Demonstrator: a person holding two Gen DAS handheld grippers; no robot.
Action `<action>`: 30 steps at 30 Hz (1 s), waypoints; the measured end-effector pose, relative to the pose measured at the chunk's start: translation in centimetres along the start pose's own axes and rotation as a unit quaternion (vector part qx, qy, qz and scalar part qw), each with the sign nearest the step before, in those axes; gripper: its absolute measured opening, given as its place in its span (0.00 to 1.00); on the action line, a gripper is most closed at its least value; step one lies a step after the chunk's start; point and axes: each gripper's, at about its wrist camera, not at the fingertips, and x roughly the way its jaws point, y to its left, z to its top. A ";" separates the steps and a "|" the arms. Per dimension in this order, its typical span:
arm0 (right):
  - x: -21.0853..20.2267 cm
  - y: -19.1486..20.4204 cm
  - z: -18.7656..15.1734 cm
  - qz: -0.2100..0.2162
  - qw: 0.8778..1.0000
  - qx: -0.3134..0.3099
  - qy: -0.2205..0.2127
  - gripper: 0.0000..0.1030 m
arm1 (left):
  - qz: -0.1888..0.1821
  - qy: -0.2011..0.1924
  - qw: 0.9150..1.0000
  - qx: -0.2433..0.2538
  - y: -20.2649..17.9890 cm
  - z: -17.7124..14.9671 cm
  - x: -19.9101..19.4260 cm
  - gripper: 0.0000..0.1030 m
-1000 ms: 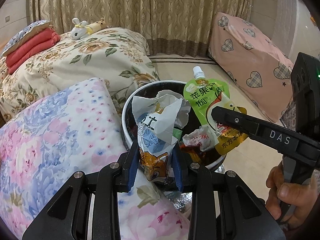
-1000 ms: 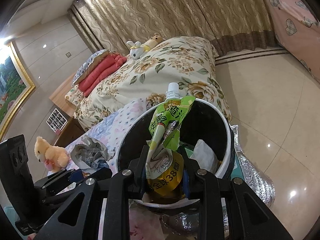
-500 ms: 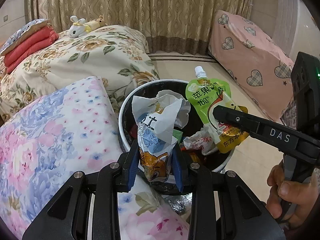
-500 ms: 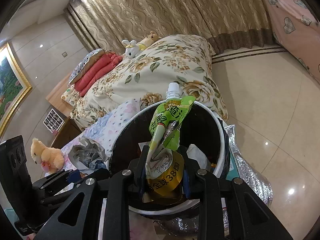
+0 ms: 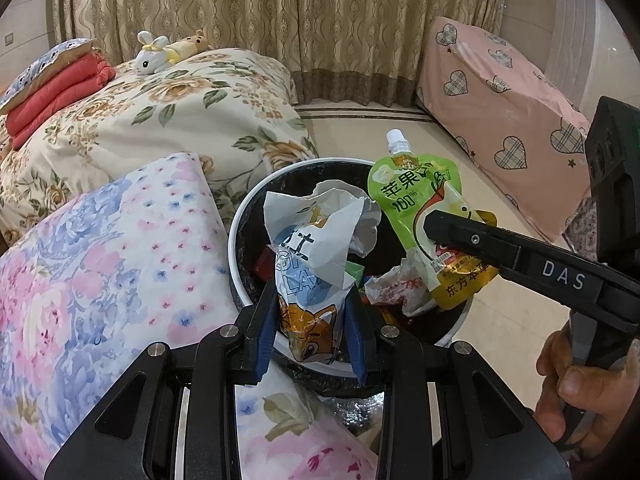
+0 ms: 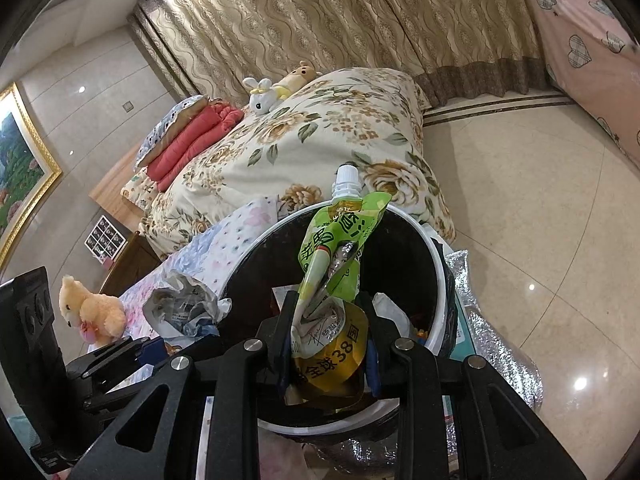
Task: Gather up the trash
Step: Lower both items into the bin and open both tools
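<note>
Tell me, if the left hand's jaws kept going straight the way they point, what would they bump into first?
Probably the trash already lying inside the black bin, just past the snack wrapper the left gripper holds; depth is hard to judge.

Behind your work you have a bed under a cream floral quilt, with a white rabbit toy and a tan bear toy lying on top by the beige patterned curtain. Folded red blankets sit at its left. A pink heart-print cover drapes something on your right. A plush bear sits near a gold-framed painting.
</note>
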 end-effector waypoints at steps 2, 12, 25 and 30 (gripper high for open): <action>0.1 -0.1 0.1 -0.001 1.000 -0.002 0.001 0.27 | 0.000 0.001 1.000 0.000 -0.1 0.0 0.2 0.28; 0.5 -0.1 0.2 -0.005 1.000 -0.007 0.004 0.27 | 0.001 0.004 1.000 -0.003 0.1 0.2 0.8 0.28; 0.9 -0.2 0.2 -0.008 1.000 -0.010 0.009 0.28 | 0.001 0.007 1.000 -0.004 0.3 0.2 1.1 0.28; 1.0 -0.1 0.2 -0.009 1.000 -0.011 0.009 0.28 | 0.000 0.009 1.000 -0.005 0.3 0.3 1.4 0.28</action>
